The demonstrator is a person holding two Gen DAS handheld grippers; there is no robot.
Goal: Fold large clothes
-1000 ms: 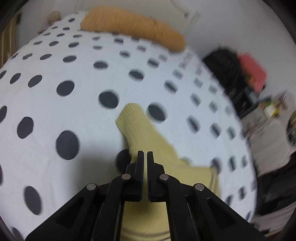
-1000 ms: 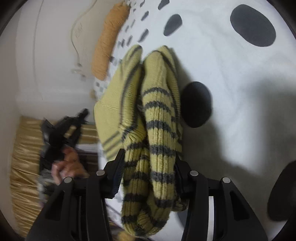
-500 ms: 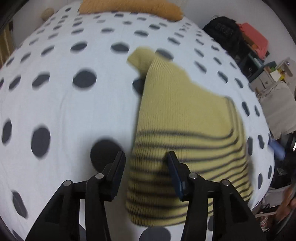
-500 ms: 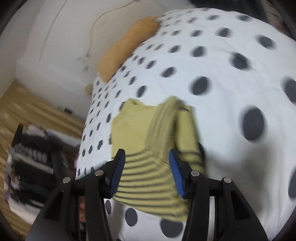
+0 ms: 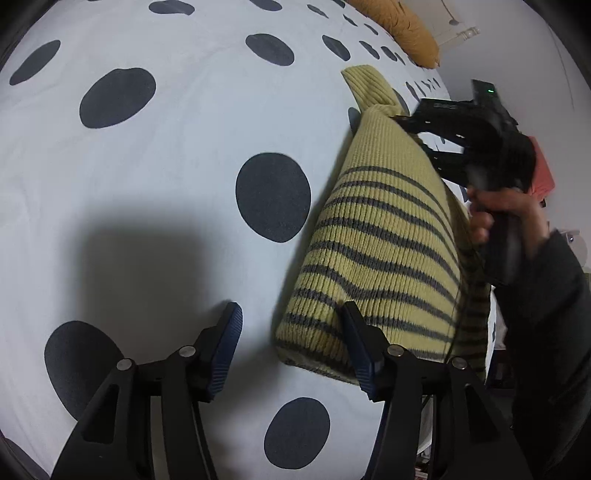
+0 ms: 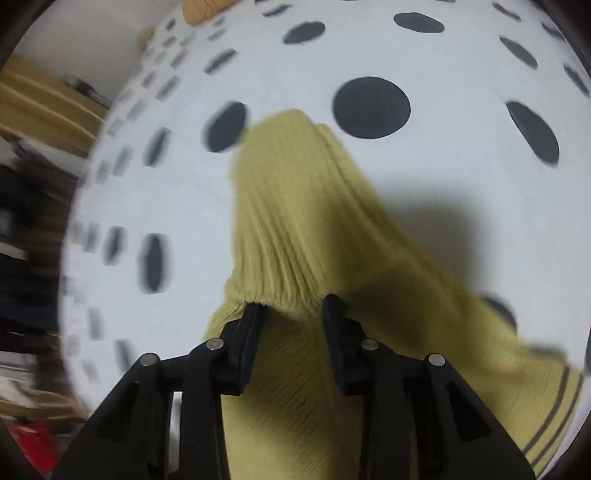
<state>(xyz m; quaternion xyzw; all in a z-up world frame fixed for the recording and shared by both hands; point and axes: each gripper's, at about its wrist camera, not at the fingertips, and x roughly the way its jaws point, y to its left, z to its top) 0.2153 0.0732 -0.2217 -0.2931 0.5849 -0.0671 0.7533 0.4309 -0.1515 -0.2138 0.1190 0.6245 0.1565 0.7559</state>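
Both claws sit at the yellow striped sweater (image 5: 373, 251), folded into a thick bundle on the spotted bedsheet (image 5: 177, 147). Left claw (image 5: 291, 347) is released, jaws just opened, one finger touching the striped hem, nothing between them. Right claw (image 6: 291, 314), jaws just closing, straddles the plain collar end; a firm pinch I cannot confirm. Judged step: tidying the fold; next calls for gripping that end.

Place: we see a home bedroom
Evidence: a bed under a polka-dot sheet (image 5: 177, 155), an orange pillow (image 5: 406, 26), clutter beside it
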